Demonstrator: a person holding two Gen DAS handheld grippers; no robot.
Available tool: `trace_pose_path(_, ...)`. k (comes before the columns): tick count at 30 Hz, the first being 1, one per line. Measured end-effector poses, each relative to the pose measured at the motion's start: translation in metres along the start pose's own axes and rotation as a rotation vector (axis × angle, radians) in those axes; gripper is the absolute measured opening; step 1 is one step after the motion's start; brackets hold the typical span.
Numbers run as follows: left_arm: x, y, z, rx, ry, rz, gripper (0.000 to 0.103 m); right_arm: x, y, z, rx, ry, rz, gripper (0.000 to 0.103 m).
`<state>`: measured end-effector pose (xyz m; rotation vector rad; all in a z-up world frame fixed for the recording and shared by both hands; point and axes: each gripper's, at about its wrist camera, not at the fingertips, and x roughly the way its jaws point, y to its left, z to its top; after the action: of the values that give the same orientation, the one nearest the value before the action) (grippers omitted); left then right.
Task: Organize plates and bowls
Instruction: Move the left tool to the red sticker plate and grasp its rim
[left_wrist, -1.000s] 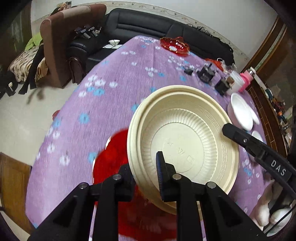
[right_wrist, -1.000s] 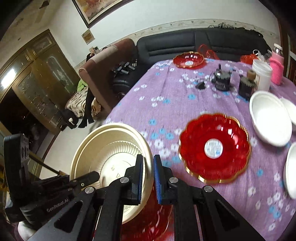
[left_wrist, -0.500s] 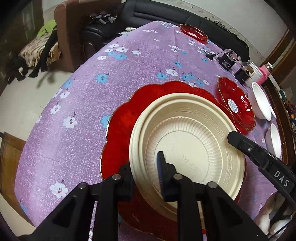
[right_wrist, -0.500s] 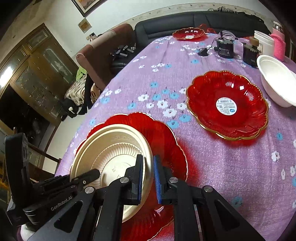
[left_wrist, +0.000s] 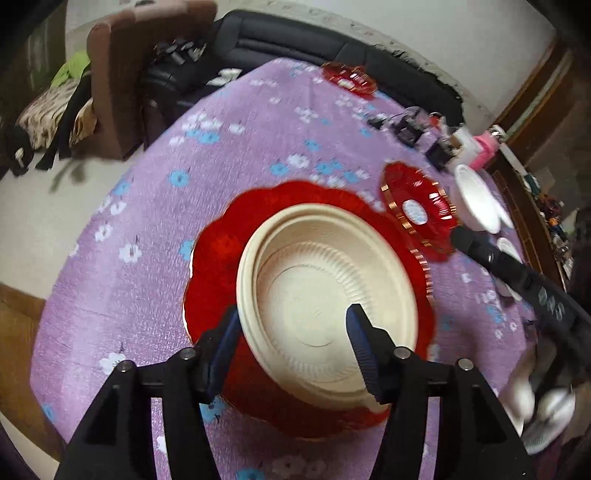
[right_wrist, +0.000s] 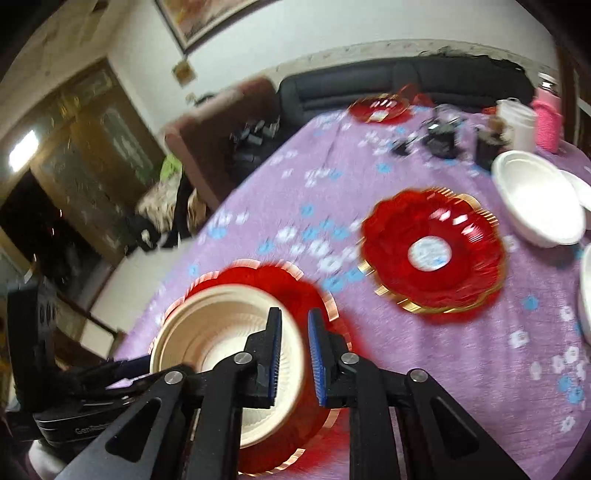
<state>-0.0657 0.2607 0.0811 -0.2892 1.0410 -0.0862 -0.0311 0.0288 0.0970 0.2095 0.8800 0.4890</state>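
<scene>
A cream ribbed bowl (left_wrist: 325, 295) (right_wrist: 221, 332) rests inside a large red scalloped plate (left_wrist: 218, 266) (right_wrist: 295, 288) at the near edge of the purple flowered table (left_wrist: 221, 155). My left gripper (left_wrist: 291, 347) straddles the bowl's near rim. Its jaws are opening wide, one pad outside the wall and one over the inside, neither pressing. My right gripper (right_wrist: 295, 350) stands over the opposite rim. Its jaws are opening a little, with the thin rim showing in the gap between the pads.
A second red plate (left_wrist: 417, 210) (right_wrist: 432, 254) with a white label lies to the right, and white bowls (right_wrist: 535, 195) sit beyond it. A third red plate (right_wrist: 380, 107), dark small devices (right_wrist: 443, 136), a white cup and a pink bottle (right_wrist: 548, 118) stand at the far side.
The cream bowl has come down from the air onto the large red plate. Both pairs of jaws, shut on its rim before, have parted, the left far wider.
</scene>
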Motion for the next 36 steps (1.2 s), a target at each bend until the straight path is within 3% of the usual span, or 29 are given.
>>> trace_pose_path(6, -0.021, -0.032, 0.024, 0.056, -0.061, -0.068, 0.072, -0.032, -0.078, 0.015, 0.169, -0.099, -0.095, 0.028)
trace_pose_path(11, 0.005, -0.06, 0.058, 0.06, -0.039, -0.058, 0.073, -0.024, -0.134, 0.013, 0.321, -0.099, -0.11, 0.028)
trace_pose_path(17, 0.071, -0.09, 0.106, 0.045, 0.086, -0.062, 0.073, 0.012, -0.157, 0.017, 0.377, -0.086, -0.142, 0.028)
trace_pose_path(21, 0.115, -0.104, 0.128, 0.052, 0.138, 0.004, 0.073, 0.03, -0.17, 0.017, 0.417, -0.083, -0.139, 0.028)
trace_pose_path(29, 0.195, -0.117, 0.156, 0.032, 0.269, 0.043, 0.073, 0.053, -0.189, 0.015, 0.431, -0.066, -0.074, 0.029)
trace_pose_path(36, 0.208, -0.14, 0.155, 0.128, 0.289, 0.091, 0.073, 0.062, -0.182, 0.018, 0.397, -0.087, -0.044, 0.029)
